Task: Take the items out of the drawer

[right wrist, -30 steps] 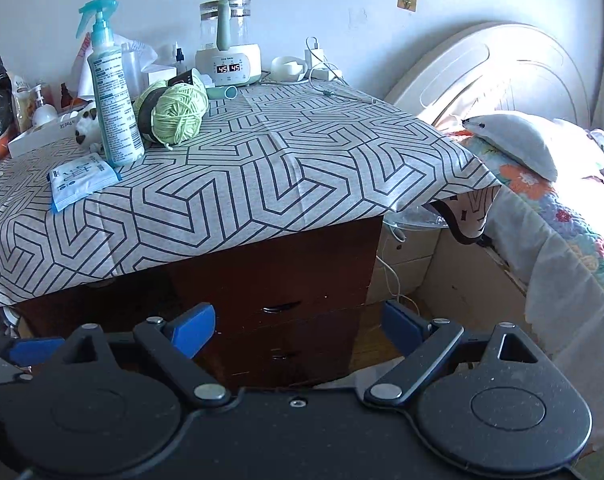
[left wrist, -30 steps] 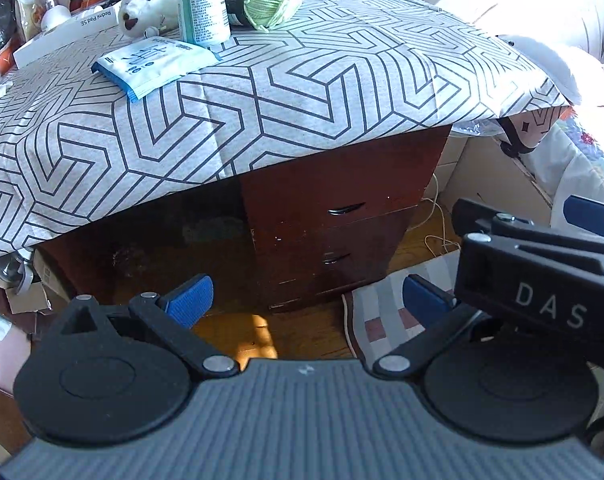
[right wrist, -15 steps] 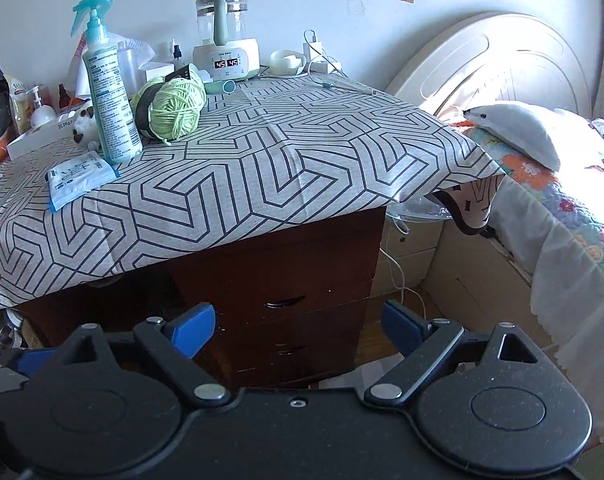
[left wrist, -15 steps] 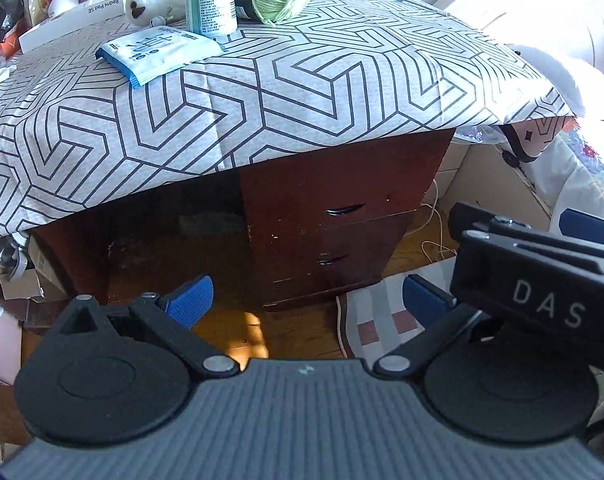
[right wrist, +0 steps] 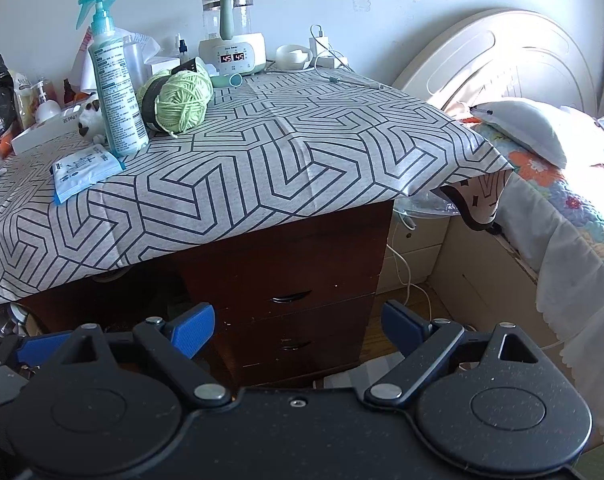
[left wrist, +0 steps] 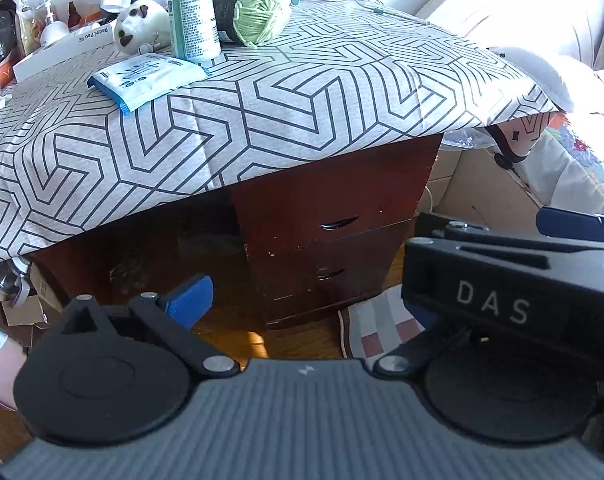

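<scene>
A dark wooden drawer unit stands under the patterned tablecloth, with an upper drawer [left wrist: 338, 208] [right wrist: 289, 276] and a lower drawer [left wrist: 330, 276] [right wrist: 293, 340]. Both drawers are closed, each with a dark curved handle. My left gripper [left wrist: 306, 300] is open and empty, some way in front of the unit. My right gripper [right wrist: 297, 322] is open and empty, also short of the drawers. The right gripper's black body [left wrist: 510, 304] blocks the left wrist view at the right.
On the tablecloth [right wrist: 302, 152] stand a spray bottle [right wrist: 115, 92], a green yarn ball [right wrist: 181, 100], a blue packet [right wrist: 83, 168], a toy dog [left wrist: 139, 26] and a kettle [right wrist: 231, 40]. A bed [right wrist: 562, 200] is at the right. A rug [left wrist: 378, 328] lies on the floor.
Both grippers have drifted slightly, so the desk and drawers sit a little lower and nearer in view. Both stay open and empty.
</scene>
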